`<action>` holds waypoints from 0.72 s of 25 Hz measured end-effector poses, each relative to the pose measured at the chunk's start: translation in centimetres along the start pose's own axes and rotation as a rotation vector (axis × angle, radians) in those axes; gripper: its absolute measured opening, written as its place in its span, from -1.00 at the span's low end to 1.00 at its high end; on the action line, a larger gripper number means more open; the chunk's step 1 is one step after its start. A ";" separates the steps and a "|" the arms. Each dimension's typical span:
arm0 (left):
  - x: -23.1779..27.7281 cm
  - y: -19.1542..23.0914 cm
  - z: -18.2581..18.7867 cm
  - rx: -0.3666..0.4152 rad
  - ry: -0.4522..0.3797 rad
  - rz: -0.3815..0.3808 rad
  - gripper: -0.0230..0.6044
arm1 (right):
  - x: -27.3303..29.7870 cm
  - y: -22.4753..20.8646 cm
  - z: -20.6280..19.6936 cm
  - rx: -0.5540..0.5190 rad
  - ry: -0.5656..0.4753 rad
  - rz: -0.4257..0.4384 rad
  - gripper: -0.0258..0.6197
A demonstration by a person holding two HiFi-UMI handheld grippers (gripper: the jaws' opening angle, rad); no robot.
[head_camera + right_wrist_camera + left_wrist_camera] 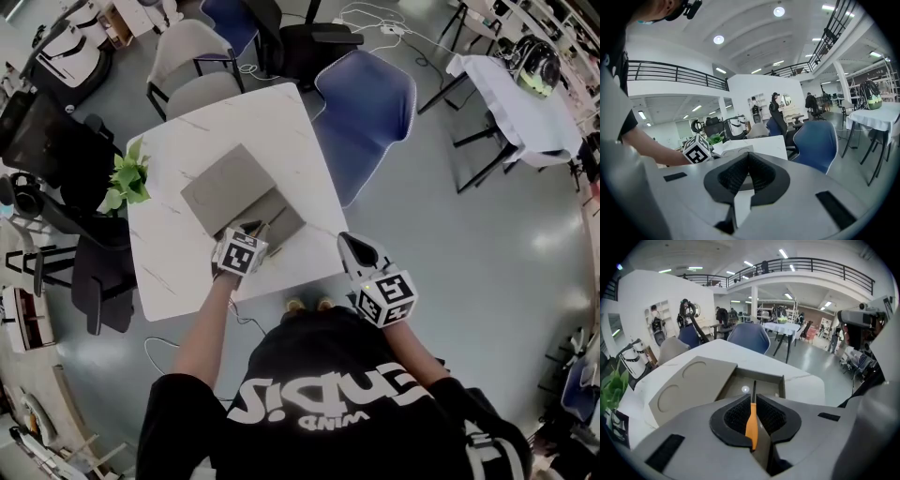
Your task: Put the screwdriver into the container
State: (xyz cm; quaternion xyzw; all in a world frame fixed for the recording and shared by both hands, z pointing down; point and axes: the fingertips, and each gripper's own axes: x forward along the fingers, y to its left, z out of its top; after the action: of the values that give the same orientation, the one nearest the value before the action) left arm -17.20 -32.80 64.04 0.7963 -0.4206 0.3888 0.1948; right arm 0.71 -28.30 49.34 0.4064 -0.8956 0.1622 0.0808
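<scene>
My left gripper [255, 231] is shut on the screwdriver [751, 420], which has an orange handle and a thin dark shaft. The shaft points forward over the open compartment [757, 383] of the grey container [246, 194] on the white table [187, 253]. Beside the compartment lies the container's flat grey lid [689, 385] with two round recesses. In the left gripper view the gripper [753, 398] sits just short of the compartment's near wall. My right gripper [352, 246] hangs past the table's right front corner, near the person's body. Seen in its own view, that gripper [748, 158] is shut with nothing in it.
A green plant [127, 178] stands at the table's left edge. A blue chair [366, 112] stands on the far right side of the table and a grey chair [192, 61] behind it. Black office chairs [56, 150] crowd the left. A cloth-covered table [516, 94] stands far right.
</scene>
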 end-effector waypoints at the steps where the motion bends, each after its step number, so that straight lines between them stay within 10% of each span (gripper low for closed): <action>1: -0.9 -0.1 0.5 0.002 -0.020 0.003 -0.79 | 0.1 0.2 0.0 -0.001 -0.001 0.009 -0.88; 18: -16.9 -2.9 2.6 -0.161 -0.427 0.180 -0.88 | 0.9 4.3 0.2 -0.069 0.020 0.159 -0.88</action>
State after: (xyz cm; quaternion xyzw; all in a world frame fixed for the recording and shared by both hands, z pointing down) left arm -19.41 -24.01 49.20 0.8017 -0.5509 0.1929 0.1289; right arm -3.14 -26.38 48.45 0.3294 -0.9292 0.1411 0.0907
